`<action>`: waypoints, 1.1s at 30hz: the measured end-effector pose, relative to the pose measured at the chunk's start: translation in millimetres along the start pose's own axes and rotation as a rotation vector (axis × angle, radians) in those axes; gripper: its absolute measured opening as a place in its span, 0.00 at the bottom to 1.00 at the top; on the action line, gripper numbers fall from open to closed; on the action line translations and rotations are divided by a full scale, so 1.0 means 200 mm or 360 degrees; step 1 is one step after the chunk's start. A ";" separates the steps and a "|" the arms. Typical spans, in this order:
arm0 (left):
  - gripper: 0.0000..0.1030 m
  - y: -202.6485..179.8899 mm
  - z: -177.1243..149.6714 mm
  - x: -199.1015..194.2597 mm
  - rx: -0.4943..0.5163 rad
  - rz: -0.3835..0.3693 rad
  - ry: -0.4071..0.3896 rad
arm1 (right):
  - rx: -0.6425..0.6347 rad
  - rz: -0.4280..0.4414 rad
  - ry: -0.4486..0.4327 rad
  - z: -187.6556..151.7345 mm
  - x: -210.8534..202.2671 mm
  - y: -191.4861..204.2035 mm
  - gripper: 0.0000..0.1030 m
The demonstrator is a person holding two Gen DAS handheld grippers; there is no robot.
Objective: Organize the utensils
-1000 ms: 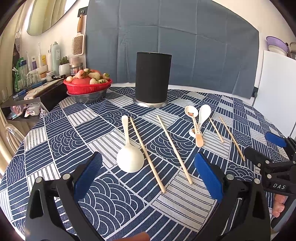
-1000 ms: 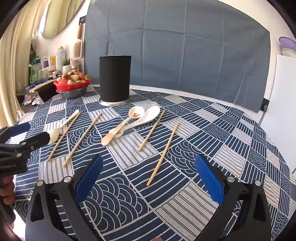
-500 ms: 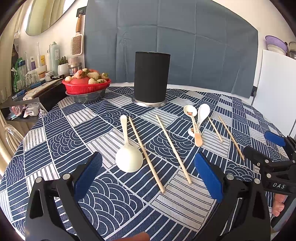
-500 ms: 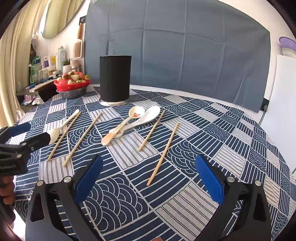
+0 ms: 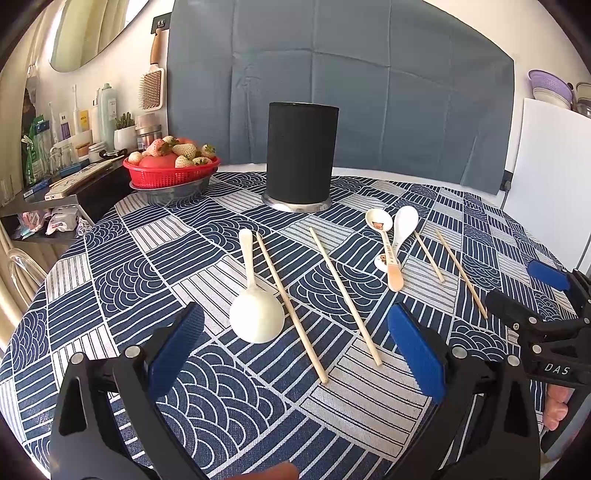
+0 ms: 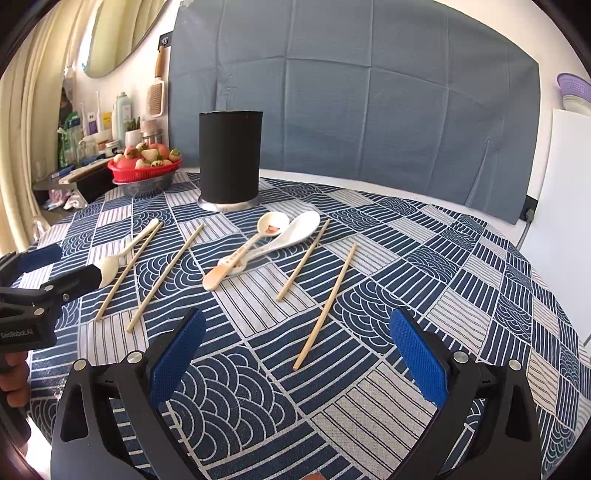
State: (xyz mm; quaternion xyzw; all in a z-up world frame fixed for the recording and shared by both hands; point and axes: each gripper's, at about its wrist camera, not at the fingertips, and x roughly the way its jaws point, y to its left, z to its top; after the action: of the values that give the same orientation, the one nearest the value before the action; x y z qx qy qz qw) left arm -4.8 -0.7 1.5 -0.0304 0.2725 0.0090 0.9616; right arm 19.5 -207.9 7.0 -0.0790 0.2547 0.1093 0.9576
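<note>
Lying flat, chopsticks (image 5: 290, 306) point twd black holder (image 5: 301, 153).

Grey-blue backdrop (image 5: 332, 74); oval mirror (image 5: 92, 33)

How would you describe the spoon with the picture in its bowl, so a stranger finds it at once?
Start at the black cylinder holder on the patterned tablecloth. In front of it two spoons cross; take the cream spoon. Only it has a reddish picture in its bowl and a tan handle tip.

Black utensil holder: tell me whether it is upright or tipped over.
Upright. The black utensil holder stands on its metal base on the table, open rim on top. Its inside is not visible.
</note>
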 end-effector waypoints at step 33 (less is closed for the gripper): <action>0.95 -0.02 0.01 0.02 0.0046 -0.0017 0.0046 | 0.0039 0.0067 0.0096 0.02 0.04 -0.02 0.93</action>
State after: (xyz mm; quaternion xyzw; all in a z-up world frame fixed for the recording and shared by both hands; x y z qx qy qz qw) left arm 0.1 -4.8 0.8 -0.0183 0.2864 -0.0006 0.9579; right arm 29.4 -209.2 5.8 -0.0652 0.2864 0.1241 0.9478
